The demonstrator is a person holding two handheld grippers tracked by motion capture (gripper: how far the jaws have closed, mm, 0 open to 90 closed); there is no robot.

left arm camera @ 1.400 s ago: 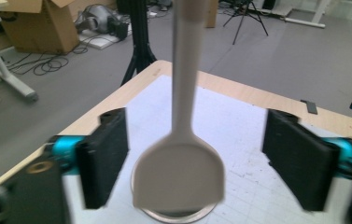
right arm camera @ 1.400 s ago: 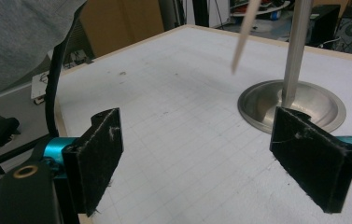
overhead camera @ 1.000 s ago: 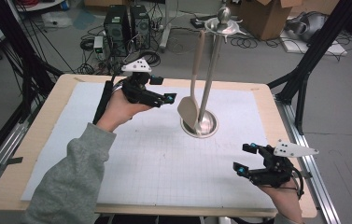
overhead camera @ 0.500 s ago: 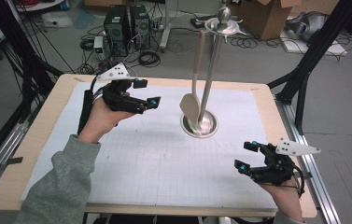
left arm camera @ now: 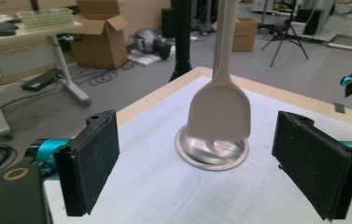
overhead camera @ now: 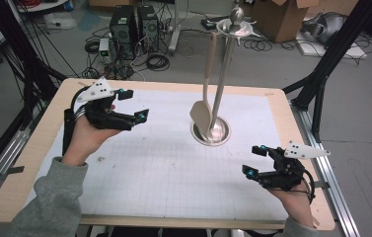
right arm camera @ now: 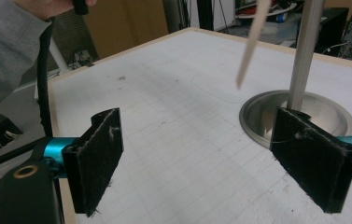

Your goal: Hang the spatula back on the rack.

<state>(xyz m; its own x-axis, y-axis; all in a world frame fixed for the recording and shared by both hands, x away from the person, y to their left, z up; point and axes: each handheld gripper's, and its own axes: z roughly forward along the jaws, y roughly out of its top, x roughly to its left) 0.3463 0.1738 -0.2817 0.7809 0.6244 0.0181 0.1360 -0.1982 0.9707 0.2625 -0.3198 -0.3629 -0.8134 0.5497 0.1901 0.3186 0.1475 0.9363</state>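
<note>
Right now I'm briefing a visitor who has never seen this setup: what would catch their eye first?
First, the tall metal stand rising from its round base right of the table's middle, with a pale spatula hanging from its top, blade just above the base. Next, the two hand-held devices: the left gripper raised at the far left with jaws open towards the spatula, and the right gripper, also open, low near the front right corner of the white mat.

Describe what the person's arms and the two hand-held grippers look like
Each hand-held gripper, left and right, is black with turquoise accents near the jaws, a grey three-cornered plate on top and flat black padded jaws. A black cable trails from the left one. The left arm wears a grey sleeve.
</note>
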